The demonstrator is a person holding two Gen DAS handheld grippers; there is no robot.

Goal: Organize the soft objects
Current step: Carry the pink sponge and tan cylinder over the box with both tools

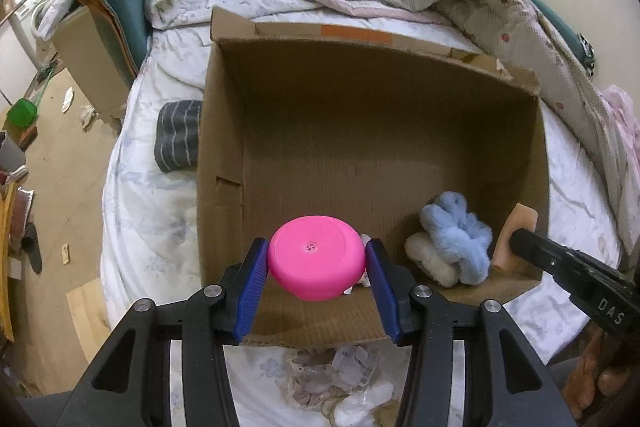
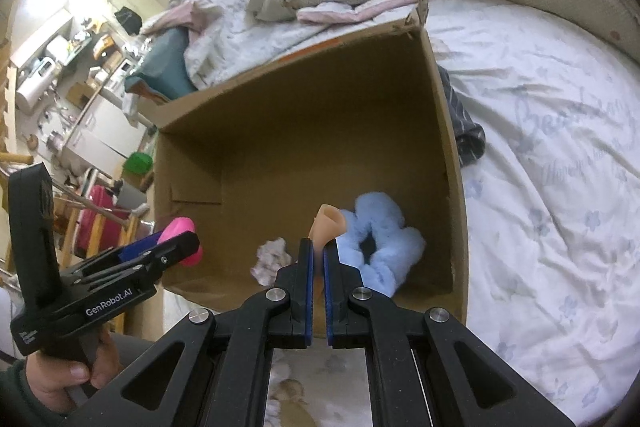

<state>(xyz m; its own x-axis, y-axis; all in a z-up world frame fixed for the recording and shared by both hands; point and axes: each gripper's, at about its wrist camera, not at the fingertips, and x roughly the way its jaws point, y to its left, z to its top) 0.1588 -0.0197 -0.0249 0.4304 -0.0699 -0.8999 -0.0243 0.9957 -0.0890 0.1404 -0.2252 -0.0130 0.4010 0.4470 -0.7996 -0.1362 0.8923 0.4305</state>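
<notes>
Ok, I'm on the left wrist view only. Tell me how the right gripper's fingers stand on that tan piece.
Observer: The right gripper is nearly shut on the tan soft piece, pinching its lower edge between the blue pads.
Operator: Now tell me what my pink object is hiding on the box floor.
Observer: A crumpled pale cloth scrap lies there, left of the tan soft piece and apart from the blue fluffy scrunchie.
Operator: Report where my gripper sits against the box.
Observer: The left gripper holds the pink round object at the near left corner of the cardboard box, about level with its rim.
</notes>
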